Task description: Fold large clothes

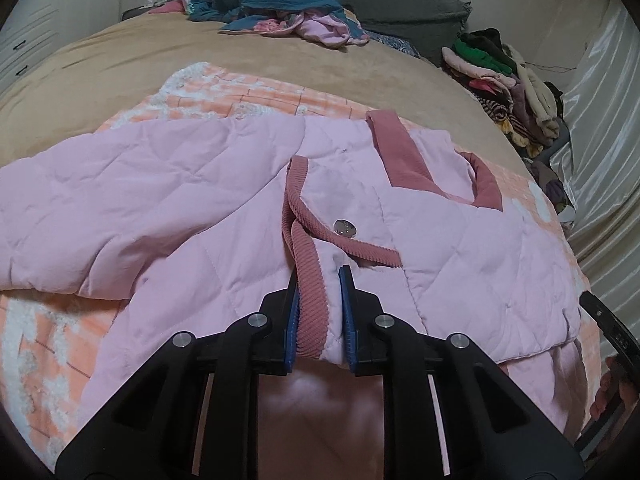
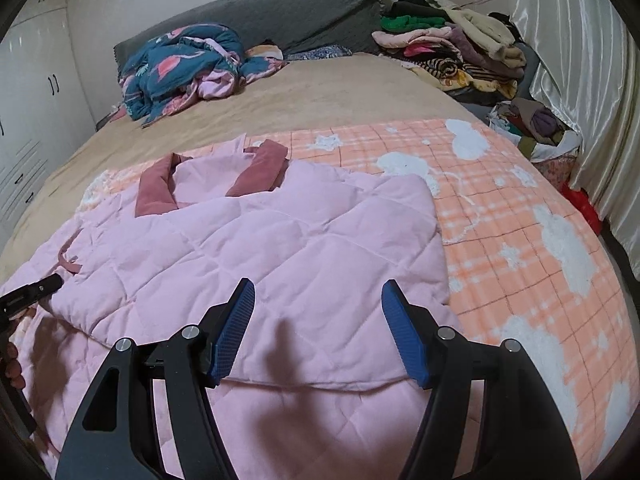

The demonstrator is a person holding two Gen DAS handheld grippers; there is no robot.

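Left gripper (image 1: 320,312): blue pads clamped on the pink jacket (image 1: 160,200), pinching its ribbed rose trim (image 1: 308,308) and the quilted edge beside it. Just ahead of the fingertips, a round metal snap button (image 1: 345,227) sits on the jacket front. Further ahead and to the right, the rose collar (image 1: 404,160) lies flat.

Right gripper (image 2: 318,332): jaws spread wide, hovering over the jacket's folded quilted panel (image 2: 280,248), pads apart from the cloth as far as can be told. The left gripper's tip shows at the far left edge of this view.

Jacket lies spread on an orange checked blanket (image 2: 520,220) with white cloud shapes, extending to the right of the right gripper. Blanket rests on a tan bedspread (image 2: 320,92).

Far ahead: teal flamingo-print quilt (image 2: 180,68), crumpled; grey pillow (image 2: 280,16) behind it; stacked clothes pile (image 2: 448,44) far right, near the satin curtain (image 2: 580,60). White cabinets (image 2: 32,92) far left.

No readable writing or labels anywhere.
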